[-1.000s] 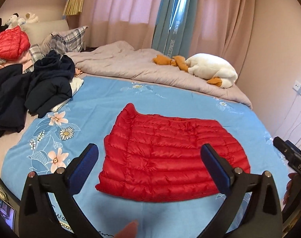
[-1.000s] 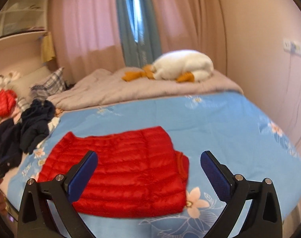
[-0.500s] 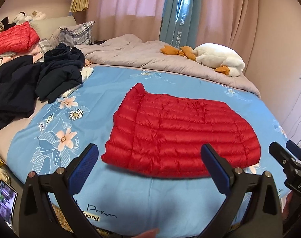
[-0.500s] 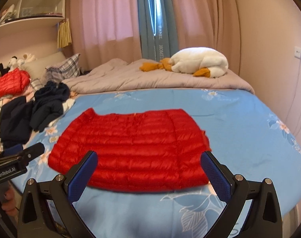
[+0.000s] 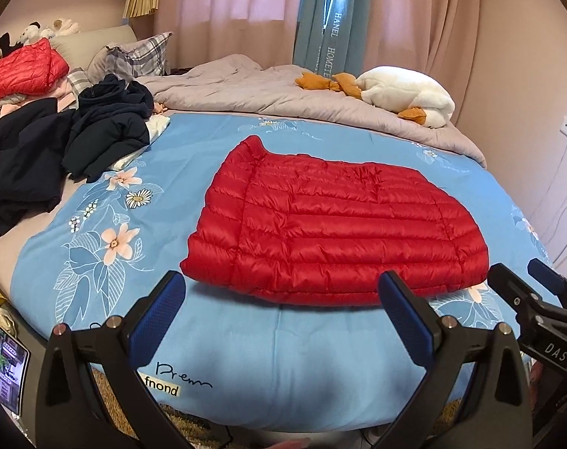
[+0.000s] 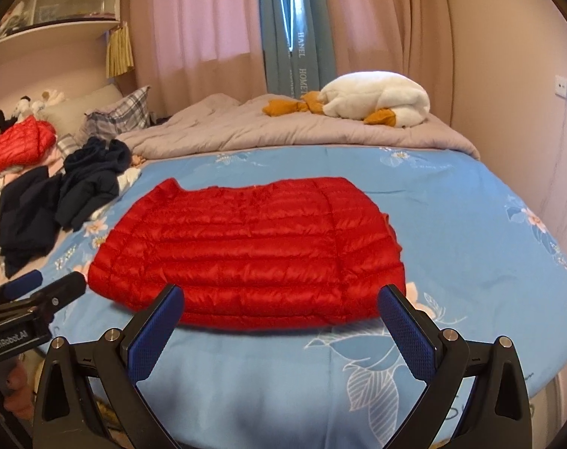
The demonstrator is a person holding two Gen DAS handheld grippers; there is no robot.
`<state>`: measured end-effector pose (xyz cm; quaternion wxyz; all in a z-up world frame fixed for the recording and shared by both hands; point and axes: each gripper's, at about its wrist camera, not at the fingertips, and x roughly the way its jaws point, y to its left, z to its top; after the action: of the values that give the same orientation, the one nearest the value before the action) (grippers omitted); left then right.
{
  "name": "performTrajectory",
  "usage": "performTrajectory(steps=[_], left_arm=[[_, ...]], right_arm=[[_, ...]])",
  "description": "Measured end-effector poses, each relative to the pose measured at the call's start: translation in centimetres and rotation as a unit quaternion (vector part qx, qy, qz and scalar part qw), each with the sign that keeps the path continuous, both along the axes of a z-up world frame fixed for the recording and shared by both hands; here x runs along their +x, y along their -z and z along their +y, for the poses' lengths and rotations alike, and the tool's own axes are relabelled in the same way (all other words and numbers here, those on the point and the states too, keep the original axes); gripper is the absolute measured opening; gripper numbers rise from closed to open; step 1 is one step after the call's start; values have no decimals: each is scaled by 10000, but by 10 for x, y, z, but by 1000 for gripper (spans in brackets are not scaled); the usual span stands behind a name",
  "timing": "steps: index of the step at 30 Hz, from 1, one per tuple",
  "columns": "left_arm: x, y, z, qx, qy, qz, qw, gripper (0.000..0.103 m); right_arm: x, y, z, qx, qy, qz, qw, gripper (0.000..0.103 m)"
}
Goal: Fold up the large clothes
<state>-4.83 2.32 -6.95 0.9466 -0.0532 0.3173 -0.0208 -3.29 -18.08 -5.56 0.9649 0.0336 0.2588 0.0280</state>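
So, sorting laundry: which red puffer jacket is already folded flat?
The red jacket mid-bed on the blue sheet; the other lies bunched atop the pile.

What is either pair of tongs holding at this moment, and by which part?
Nothing. The left tongs and right tongs are open and empty, short of the folded red quilted down jacket lying on the blue floral bedspread.

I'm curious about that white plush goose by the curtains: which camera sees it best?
The right wrist view: the plush goose sits nearer the middle and looks bigger. In the left wrist view it lies further toward the right edge and looks smaller.
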Motion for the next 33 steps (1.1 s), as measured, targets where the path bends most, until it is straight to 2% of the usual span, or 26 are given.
performTrajectory(steps=[33], left_arm=[[4, 15, -7, -68, 190, 241, 9995, 103]], right_arm=[[5, 16, 5, -56, 92, 285, 9995, 102]])
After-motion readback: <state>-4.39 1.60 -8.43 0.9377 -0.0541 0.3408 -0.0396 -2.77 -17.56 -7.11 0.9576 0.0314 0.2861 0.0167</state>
